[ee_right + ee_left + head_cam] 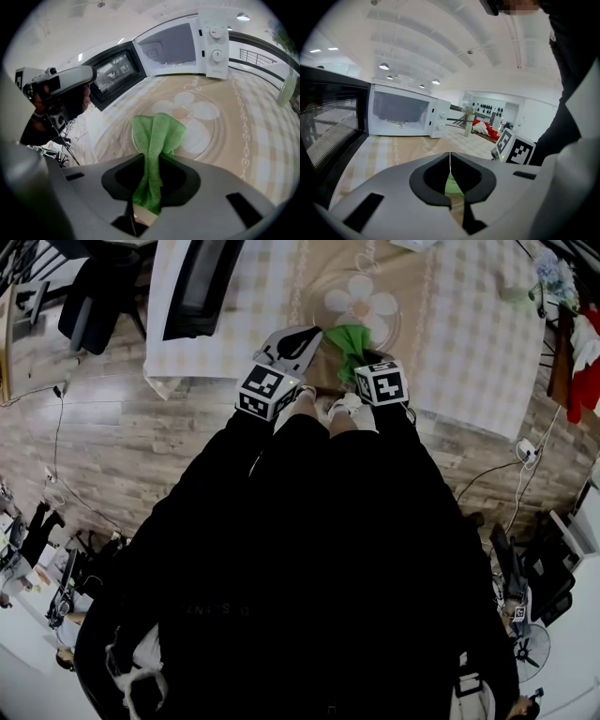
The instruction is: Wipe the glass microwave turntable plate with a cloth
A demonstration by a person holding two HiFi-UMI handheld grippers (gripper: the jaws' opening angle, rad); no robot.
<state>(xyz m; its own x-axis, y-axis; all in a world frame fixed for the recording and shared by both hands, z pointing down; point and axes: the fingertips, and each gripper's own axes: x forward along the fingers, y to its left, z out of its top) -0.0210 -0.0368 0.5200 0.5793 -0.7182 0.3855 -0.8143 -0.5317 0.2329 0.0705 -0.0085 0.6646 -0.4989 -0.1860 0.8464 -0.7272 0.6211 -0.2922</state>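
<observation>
Over the glass plate (pixel 206 136), right gripper (pixel 149 161) pinches green cloth (pixel 157 133); left gripper's (pixel 450 161) jaws meet, seemingly empty.

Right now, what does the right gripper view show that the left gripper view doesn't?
Right gripper view only: the glass plate, and the green cloth clamped in the right claw. Left gripper view only: the left claw shut on nothing, and red fabric far back. Both: the white microwave with its door open.
</observation>
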